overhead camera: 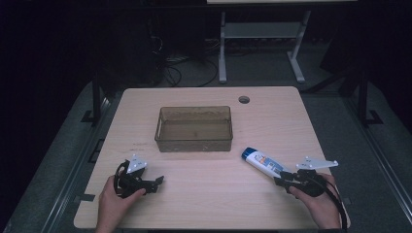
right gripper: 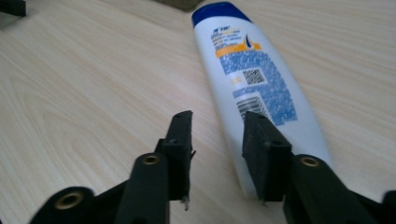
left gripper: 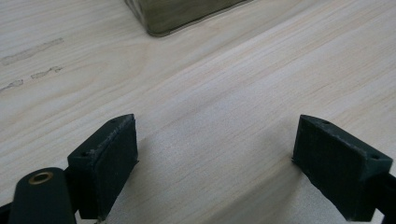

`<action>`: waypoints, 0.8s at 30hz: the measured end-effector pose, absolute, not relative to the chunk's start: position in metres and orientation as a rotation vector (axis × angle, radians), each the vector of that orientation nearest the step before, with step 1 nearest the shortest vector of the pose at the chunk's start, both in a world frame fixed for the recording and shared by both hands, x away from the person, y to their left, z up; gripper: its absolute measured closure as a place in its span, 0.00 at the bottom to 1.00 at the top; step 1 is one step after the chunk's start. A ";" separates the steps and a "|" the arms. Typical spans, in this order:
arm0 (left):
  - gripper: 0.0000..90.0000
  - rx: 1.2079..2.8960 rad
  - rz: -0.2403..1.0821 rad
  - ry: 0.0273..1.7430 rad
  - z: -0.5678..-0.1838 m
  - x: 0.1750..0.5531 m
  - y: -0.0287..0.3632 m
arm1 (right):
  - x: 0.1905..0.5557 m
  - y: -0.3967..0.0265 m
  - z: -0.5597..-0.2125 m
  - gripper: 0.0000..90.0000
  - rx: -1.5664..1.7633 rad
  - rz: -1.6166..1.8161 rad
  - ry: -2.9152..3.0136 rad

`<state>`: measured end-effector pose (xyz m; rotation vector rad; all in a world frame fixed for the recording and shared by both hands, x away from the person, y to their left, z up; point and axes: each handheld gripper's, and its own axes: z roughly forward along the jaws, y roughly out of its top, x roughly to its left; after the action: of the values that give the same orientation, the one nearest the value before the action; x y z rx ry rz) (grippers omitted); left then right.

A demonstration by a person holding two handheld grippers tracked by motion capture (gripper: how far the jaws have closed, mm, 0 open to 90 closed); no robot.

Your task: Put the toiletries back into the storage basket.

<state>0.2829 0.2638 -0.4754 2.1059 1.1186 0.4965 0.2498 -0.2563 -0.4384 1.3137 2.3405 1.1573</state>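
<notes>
Bottle (overhead camera: 262,162) — white plastic shampoo type w/ blue cap, lying flat near the tabletop's right edge, toward the front, cap end aimed at the clear bin (overhead camera: 194,129) mid-tabletop. Prob. light to medium depending on fill; shell looks stiff but squeezable, glossy, so likely slippery. Rounded oval body could roll or squirt out of a pinch. Best hold, I'd judge: across the narrower faces of the mid-body, near the barcode label, not at the tapered base end.

Right claw (right gripper: 217,133) is released, jaws part-spread; one jaw sits over the bottle's base end, the other on bare wood beside it — not straddling the bottle. Needs a shift sideways before closing. Left claw (left gripper: 215,161) is spread wide, nothing btwn the jaws, low over bare wood near the front-left corner.

Tabletop (overhead camera: 204,194): pale wood laminate, smooth, few scuff marks left of the bin, cable hole near the back edge. Room dim; desk legs and cables on the floor behind.
</notes>
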 end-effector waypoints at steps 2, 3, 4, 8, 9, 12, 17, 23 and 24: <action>0.14 2.106 0.497 1.118 -0.475 0.283 0.264 | 0.252 -0.255 -0.435 0.57 1.295 1.156 2.333; 0.14 2.106 0.497 1.118 -0.475 0.283 0.264 | 0.254 -0.255 -0.434 0.55 1.282 1.149 2.331; 0.14 2.106 0.497 1.119 -0.475 0.283 0.264 | 0.256 -0.254 -0.433 0.54 1.281 1.148 2.333; 0.14 2.107 0.497 1.118 -0.475 0.283 0.264 | 0.262 -0.250 -0.430 0.49 1.247 1.120 2.338; 0.14 2.106 0.497 1.118 -0.475 0.283 0.264 | 0.264 -0.248 -0.430 0.48 1.240 1.113 2.341; 0.14 2.107 0.497 1.118 -0.475 0.283 0.264 | 0.266 -0.247 -0.429 0.47 1.227 1.101 2.343; 0.14 2.106 0.496 1.119 -0.475 0.283 0.264 | 0.271 -0.247 -0.426 0.44 1.218 1.116 2.335; 0.14 2.107 0.496 1.118 -0.475 0.283 0.264 | 0.277 -0.249 -0.424 0.43 1.205 1.112 2.332; 0.14 2.107 0.496 1.118 -0.475 0.283 0.264 | 0.277 -0.249 -0.424 0.43 1.205 1.112 2.332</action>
<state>0.2829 0.2639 -0.4754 2.1072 1.1182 0.4960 0.2770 -0.2495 -0.4236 1.2048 2.3319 1.1123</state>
